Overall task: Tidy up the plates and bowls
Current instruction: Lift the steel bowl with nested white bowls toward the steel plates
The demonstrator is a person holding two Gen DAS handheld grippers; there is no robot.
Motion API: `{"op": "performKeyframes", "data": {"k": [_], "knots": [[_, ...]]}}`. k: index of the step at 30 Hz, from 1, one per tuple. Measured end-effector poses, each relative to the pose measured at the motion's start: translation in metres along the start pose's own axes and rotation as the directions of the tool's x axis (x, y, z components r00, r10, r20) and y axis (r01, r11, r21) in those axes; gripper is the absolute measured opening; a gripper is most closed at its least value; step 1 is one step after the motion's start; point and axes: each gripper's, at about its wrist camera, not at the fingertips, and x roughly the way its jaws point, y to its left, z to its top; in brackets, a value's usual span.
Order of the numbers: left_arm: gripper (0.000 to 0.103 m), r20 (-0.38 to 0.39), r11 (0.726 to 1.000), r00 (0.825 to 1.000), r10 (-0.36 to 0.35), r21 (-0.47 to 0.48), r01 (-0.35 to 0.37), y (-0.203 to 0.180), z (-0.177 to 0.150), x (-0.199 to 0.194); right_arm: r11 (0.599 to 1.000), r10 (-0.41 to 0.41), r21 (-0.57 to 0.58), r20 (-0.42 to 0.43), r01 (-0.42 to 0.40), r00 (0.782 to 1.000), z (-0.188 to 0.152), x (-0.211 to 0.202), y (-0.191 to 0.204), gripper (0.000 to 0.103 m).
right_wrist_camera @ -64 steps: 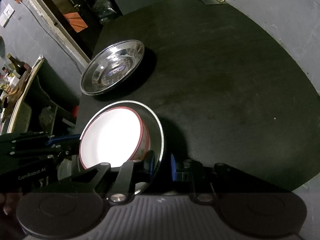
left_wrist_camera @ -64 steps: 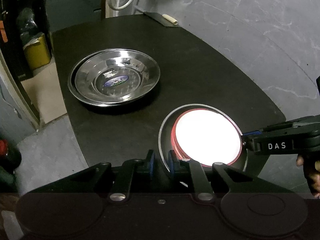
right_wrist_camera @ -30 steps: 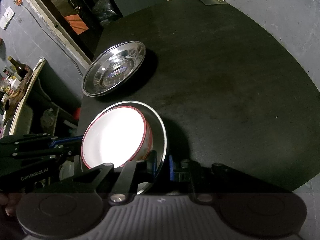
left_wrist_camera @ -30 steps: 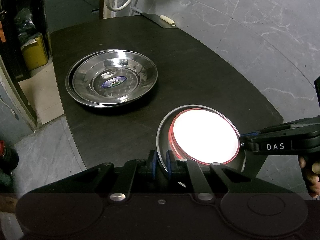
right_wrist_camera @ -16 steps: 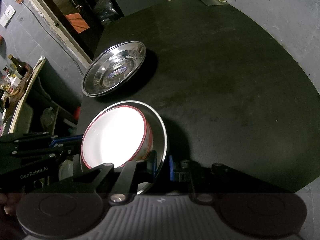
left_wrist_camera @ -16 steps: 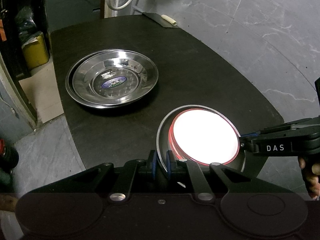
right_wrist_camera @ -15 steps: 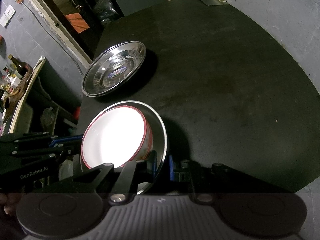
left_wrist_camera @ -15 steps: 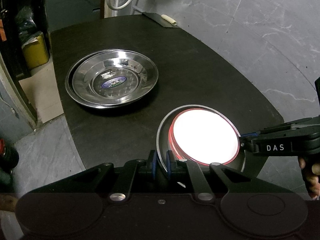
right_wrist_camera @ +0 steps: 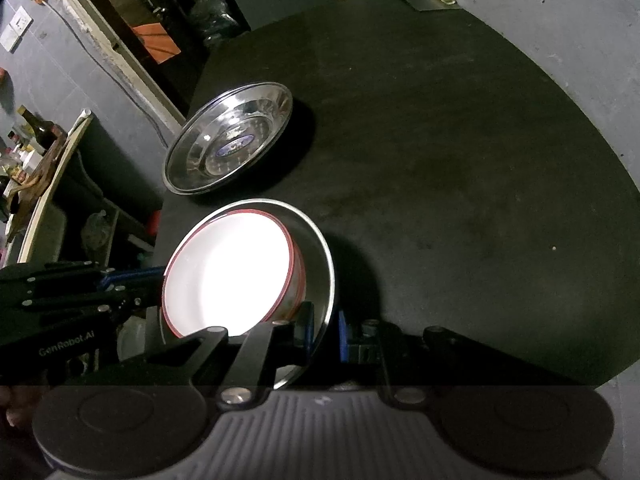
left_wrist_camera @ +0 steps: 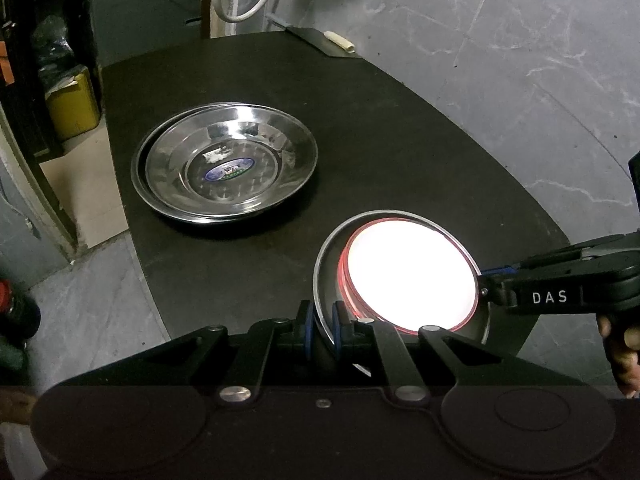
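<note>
Gripping steel bowl [left_wrist_camera: 326,248] rim between both tongs, left tongs [left_wrist_camera: 320,330] and right tongs [right_wrist_camera: 323,334].

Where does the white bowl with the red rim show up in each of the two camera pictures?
Left wrist view: the white bowl sits lower right of centre, nested in a steel bowl, just above the left tool.
Right wrist view: the white bowl lies lower left of centre, above the right tool.
Shared landmark: the stacked steel plates, farther back on the black table.

The black desk [left_wrist_camera: 400,128] holds shiny steel plates [left_wrist_camera: 224,168], stacked, near its left edge.
</note>
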Motion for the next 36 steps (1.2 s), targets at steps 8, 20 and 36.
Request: {"op": "performKeyframes", "data": {"k": [8,20,36], "knots": [[0.010,0.012,1.000,1.000,0.000,0.006,0.000,-0.002,0.004,-0.001,1.000,-0.004,-0.006,0.023,0.004,1.000,0.003,-0.007,0.001,0.014],[0.009,0.018,1.000,1.000,0.006,-0.014,-0.006,-0.004,0.015,0.001,1.000,0.007,-0.006,0.020,-0.007,1.000,0.015,-0.009,-0.004,0.015],[0.008,-0.047,0.999,0.999,0.015,-0.036,-0.017,-0.018,0.036,0.027,0.999,0.034,0.036,-0.038,-0.033,0.999,0.031,-0.001,-0.037,0.015]]}}
